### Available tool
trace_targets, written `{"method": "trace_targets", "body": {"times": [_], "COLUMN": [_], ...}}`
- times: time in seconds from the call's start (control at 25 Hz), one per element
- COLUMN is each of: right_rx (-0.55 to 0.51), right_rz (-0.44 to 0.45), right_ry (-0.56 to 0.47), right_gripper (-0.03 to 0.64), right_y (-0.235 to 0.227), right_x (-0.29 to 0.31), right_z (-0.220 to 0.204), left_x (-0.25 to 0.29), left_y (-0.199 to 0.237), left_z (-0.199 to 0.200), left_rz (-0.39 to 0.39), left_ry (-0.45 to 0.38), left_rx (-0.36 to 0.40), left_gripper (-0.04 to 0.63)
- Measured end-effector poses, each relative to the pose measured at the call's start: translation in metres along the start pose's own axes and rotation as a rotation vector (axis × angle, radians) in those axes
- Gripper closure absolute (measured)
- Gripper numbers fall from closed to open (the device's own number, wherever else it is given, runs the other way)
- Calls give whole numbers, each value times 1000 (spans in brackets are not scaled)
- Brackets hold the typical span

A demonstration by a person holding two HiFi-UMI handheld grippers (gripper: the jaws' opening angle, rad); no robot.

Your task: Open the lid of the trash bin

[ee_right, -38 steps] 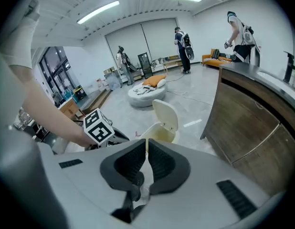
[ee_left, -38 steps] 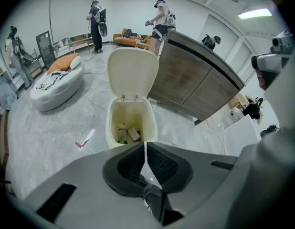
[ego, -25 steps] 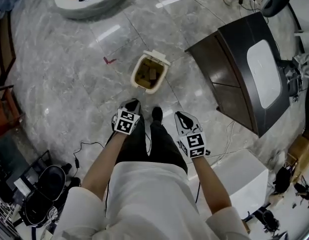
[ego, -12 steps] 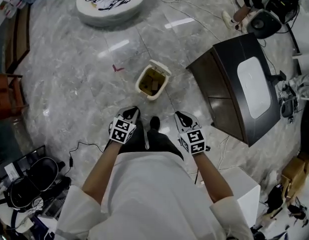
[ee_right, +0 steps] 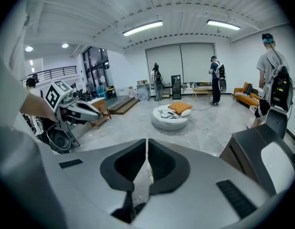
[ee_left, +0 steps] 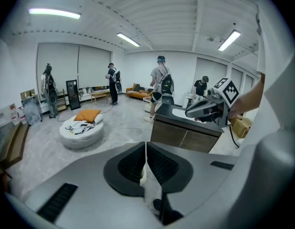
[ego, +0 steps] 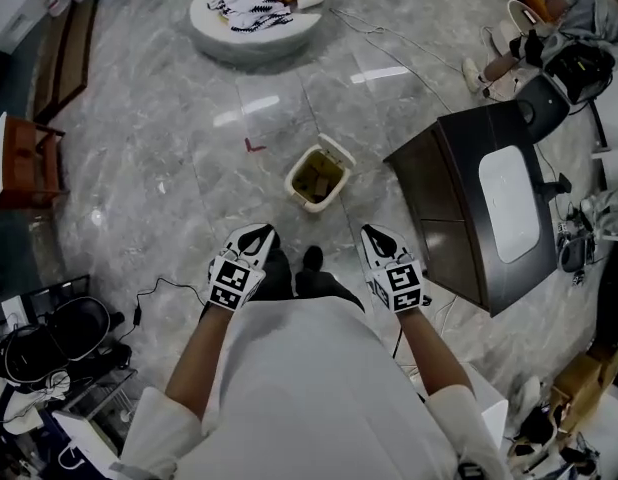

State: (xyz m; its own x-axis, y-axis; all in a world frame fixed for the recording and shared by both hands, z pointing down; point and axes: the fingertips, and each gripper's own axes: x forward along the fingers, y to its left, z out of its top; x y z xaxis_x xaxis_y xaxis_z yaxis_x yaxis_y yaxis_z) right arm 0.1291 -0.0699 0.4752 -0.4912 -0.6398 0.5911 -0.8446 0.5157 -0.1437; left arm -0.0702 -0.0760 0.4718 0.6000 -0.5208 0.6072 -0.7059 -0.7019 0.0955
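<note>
Trash bin (ego: 317,178) on floor (ego: 189,168), 12 o'clock of person; lid (ego: 336,149) at its far rim; left claw (ego: 255,232) 7 o'clock of bin, right claw (ego: 374,233) 5 o'clock; cabinet (ego: 469,218) 3 o'clock; round cushion (ego: 254,13) 11 o'clock, well beyond.

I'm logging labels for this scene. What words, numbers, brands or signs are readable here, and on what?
No text is readable in any view.
Cubes on the left gripper and right gripper: black-and-white square marker patterns, not letters or numbers.
Trash bin: no label visible.
Cloth on the round cushion: black-and-white pattern, too small to read.
</note>
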Motion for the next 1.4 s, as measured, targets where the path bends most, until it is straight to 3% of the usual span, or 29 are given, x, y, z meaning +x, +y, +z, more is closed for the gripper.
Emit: {"method": "trace_targets", "body": {"times": [0.4,0.72,1.4], "right_rx": [-43,-43,-54], "right_rz": [-30,-73,-105], "right_ry": [-73,-109,-133], "right_gripper": [581,581,581], "right_y": [15,33,50], "right_x": [6,9,11], "right_z": [44,68,82], "left_x": [-50,-77,-79], "left_y": [31,56,85], "left_z": [10,15,25], "left_rz": [56,57,49], "left_ry": [-73,-118,-179], "left_rx": [-45,-55,-85], "left_gripper": [575,575,575]}}
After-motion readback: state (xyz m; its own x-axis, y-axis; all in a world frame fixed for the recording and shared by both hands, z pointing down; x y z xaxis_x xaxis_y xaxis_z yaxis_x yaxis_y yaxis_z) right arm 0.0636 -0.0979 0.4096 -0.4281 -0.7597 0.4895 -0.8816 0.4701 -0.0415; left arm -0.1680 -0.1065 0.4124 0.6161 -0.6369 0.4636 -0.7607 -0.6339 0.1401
